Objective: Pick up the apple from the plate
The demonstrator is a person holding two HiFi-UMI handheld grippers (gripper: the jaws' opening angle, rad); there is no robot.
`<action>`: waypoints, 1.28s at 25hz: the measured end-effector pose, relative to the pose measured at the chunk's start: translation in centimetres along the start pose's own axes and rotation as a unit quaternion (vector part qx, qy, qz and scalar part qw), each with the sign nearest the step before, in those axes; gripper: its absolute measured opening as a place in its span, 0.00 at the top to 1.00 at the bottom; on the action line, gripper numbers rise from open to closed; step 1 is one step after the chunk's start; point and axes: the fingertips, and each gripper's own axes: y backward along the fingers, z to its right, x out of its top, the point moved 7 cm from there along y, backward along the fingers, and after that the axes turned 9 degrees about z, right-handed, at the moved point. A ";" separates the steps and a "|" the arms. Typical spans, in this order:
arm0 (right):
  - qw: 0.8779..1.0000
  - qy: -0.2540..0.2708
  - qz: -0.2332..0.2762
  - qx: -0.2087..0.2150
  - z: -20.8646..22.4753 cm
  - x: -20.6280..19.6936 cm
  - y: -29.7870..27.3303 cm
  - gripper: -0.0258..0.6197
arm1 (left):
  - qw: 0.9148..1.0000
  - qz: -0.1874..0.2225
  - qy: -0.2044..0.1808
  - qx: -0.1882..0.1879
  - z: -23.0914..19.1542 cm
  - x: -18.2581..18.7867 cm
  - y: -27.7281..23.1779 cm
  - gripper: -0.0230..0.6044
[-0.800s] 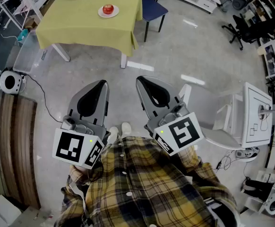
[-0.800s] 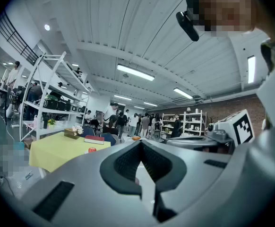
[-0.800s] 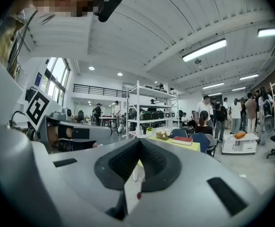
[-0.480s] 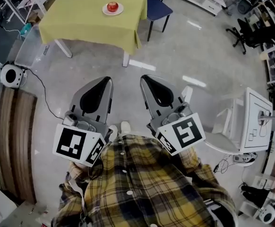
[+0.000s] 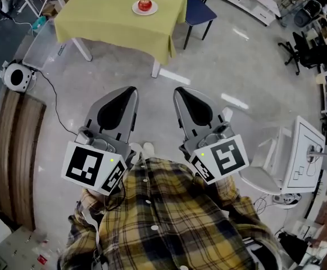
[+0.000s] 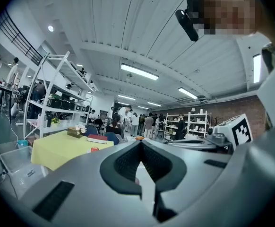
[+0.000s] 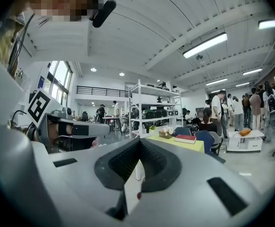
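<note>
Table (image 5: 107,21) first: it's the one with the yellow-green cloth, way across the floor at the top of the head view, well apart from both grippers. Left gripper (image 5: 131,90) and right gripper (image 5: 180,90) sit side by side in front of the person's plaid shirt, pointing roughly level. Both have their jaws closed tip to tip with nothing between them. So that's 2 empty tools, and one has to open up before any grab.

White plate (image 5: 145,8) is on the table top, and the red apple (image 5: 145,4) sits in the middle of it.

My guess on handling: the apple is firm, smooth and round with a bit of weight, so it can roll or squirt out of a pinch. I'd take it across its widest part, jaws on opposite sides, squeeze moderately to avoid bruising, and lift straight up so the light plate doesn't get dragged.
</note>
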 end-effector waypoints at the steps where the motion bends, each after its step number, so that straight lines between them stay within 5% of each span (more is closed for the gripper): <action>1: 1.000 -0.001 -0.002 0.002 0.1 -0.1 -0.2 0.96 | 1.000 0.000 0.000 0.003 -0.2 0.0 0.0 0.96; 9: 1.000 -0.007 -0.011 0.014 0.2 -1.0 -4.3 0.96 | 1.000 0.002 0.002 0.018 -4.1 0.4 -1.2 0.96; 32: 0.999 -0.005 -0.005 -0.049 1.6 -1.9 -25.3 0.96 | 0.999 -0.001 -0.013 -0.036 -24.9 4.4 -9.6 0.96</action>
